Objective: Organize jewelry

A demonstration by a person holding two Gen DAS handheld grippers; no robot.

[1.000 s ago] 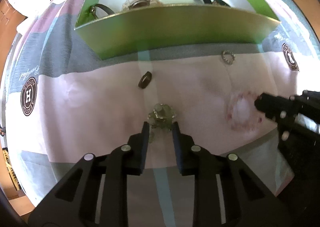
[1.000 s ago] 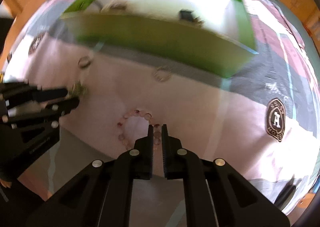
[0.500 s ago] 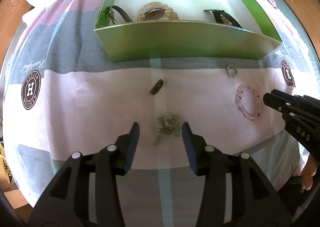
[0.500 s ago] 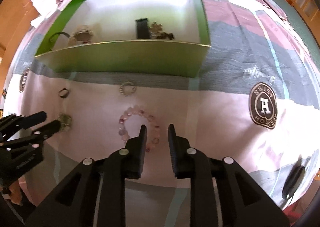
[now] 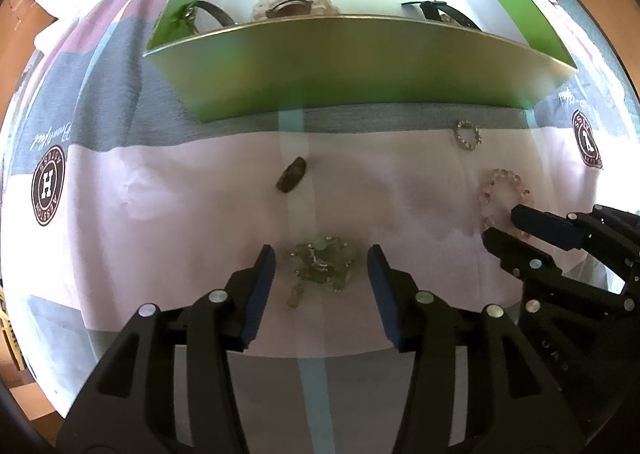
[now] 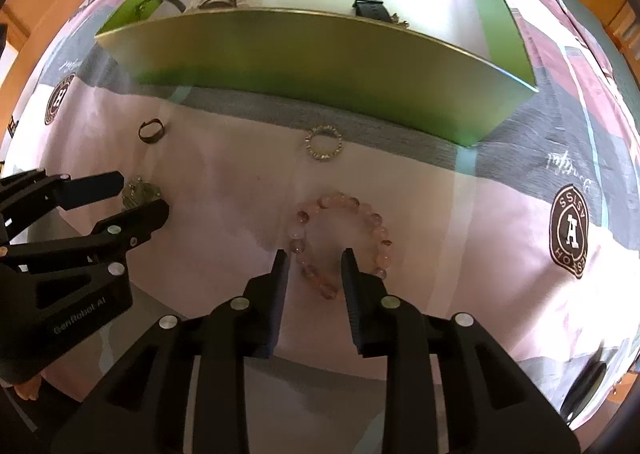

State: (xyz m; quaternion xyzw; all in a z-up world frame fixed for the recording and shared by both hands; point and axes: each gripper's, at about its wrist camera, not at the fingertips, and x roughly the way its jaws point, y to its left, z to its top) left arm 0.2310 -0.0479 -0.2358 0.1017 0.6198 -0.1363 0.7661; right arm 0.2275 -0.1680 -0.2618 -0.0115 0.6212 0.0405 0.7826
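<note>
Jaws of the left hand-held gripper are opening, its blue-padded fingers standing on either side of a greenish tangle of jewelry that lies on the bedsheet between them, not touched by either pad. Toward the green box from that tangle lies a dark ring, tilted on the sheet. To the right, the right hand-held gripper is also opening its jaws, which straddle the near arc of a pink bead bracelet; the pads look just clear of the beads. Between the bracelet and the box wall rests a small sparkly ring. Inside the box, behind its near wall, sit a dark strap with a buckle, a pale round beaded piece and a black strap toward the right end.
</note>
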